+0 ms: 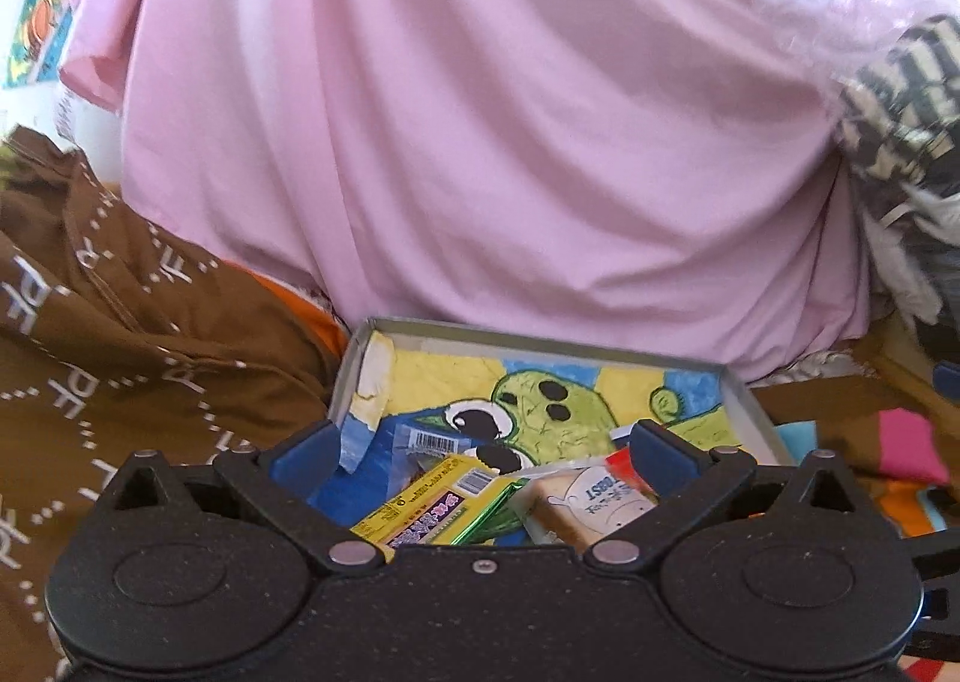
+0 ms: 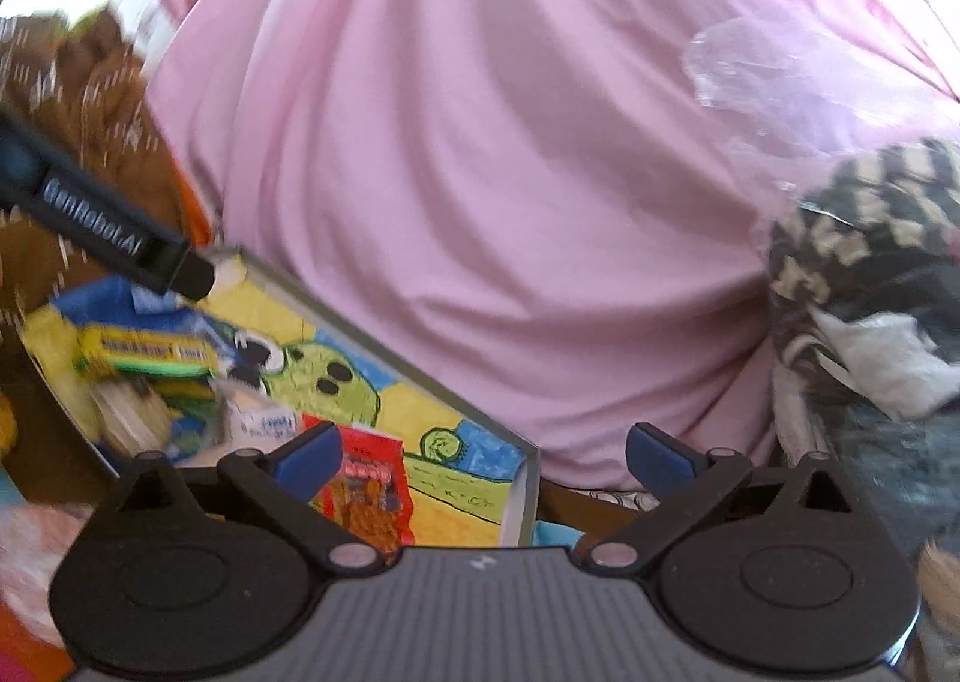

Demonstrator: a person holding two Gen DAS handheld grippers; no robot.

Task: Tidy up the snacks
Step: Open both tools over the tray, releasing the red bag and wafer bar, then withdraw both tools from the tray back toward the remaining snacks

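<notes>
Snacks are lying in a shallow grey box with a green cartoon picture on its floor (image 1: 735,382), which is sitting on a bed among a big pink sheet (image 1: 480,112) and a brown cloth with white letters (image 1: 120,352). A yellow and green snack packet (image 1: 432,502) and a pale tan snack with a drawn face on its wrapper (image 1: 594,502) are resting at the near end of the box, touching each other. A red snack bag with orange bits pictured on it (image 2: 372,490) is lying beside them on the box floor. The left gripper (image 1: 480,442) is hanging just over the yellow packet and the tan snack with its blue fingers spread wide and nothing between them. The right gripper (image 2: 480,448) is hanging over the corner of the box, also spread wide and empty, with one blue finger above the red bag. It looks like the sorting step is going on, with the snacks in the box but piled in a messy heap. The next move probably calls for lowering one gripper onto a single snack, closing on it gently, and laying it in the bare part of the box. The right wrist view is blurry, so small details there are hard to tell.
</notes>
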